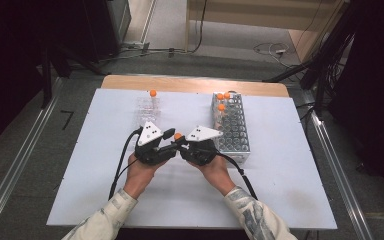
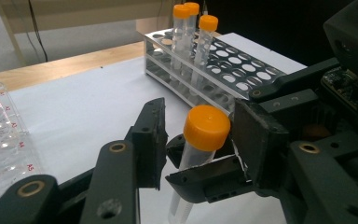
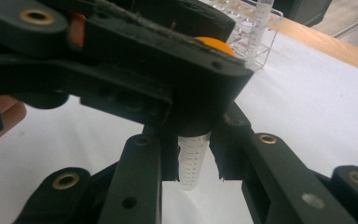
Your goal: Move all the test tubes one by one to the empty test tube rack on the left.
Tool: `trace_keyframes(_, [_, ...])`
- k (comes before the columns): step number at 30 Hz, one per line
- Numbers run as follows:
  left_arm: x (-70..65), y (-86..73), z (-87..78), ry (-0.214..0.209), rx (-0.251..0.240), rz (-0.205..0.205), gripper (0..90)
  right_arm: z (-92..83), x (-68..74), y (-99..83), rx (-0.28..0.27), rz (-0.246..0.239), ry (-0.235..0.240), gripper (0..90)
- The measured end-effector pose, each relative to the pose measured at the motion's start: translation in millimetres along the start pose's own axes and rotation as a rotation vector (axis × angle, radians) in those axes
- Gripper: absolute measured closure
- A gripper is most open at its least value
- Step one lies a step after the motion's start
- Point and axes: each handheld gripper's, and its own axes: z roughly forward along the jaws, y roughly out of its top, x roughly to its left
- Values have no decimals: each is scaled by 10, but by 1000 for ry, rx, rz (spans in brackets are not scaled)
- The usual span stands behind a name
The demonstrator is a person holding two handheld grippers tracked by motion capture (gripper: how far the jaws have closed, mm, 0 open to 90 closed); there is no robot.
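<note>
The right gripper (image 1: 184, 146) has its fingers (image 3: 168, 158) clamped on the clear body of an orange-capped tube (image 2: 199, 144), which stands nearly upright above the middle of the white surface (image 1: 280, 190), just off the metal rack's near-left corner. The left gripper (image 1: 172, 136) meets it from the other side: its fingers (image 2: 151, 140) sit at a narrow gap around the orange cap, 1 on each side, and whether they press it I cannot tell. The metal rack (image 1: 237, 132) lies toward the right edge and carries 3 more capped tubes (image 1: 222, 100) at its far end. A clear plastic rack (image 1: 147, 105) near the far edge holds 1 capped tube (image 1: 153, 93).
</note>
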Motion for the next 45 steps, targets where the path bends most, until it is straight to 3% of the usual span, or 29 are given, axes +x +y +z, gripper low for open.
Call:
trace_keyframes(8, [-13,-9,8,-7,2,1,683,-5,-2,2,-1,3,2,715])
trace_keyframes(15, [0,-13,6,-3,-2,-8,700,-1,-2,-3,0,10,5,707])
trace_keyframes(21, [54,-6,-6,7,-4,-31,701,10,-6,-6,10,19,-11,379])
trace_keyframes(24, [94,12,-25,18,-19,-47,702,10,-35,-8,20,38,-7,306])
trace_keyframes(28, [196,80,-87,44,-45,-71,702,-28,-67,3,18,55,-13,244])
trace_keyframes(31, [307,150,-138,55,-68,-115,703,-59,-96,14,13,73,-20,226])
trace_keyframes(37, [521,354,-136,128,-76,-116,702,-112,-96,32,3,73,-22,224])
trace_keyframes(45, [757,551,-32,184,-91,-145,703,-129,-90,26,5,69,-20,225])
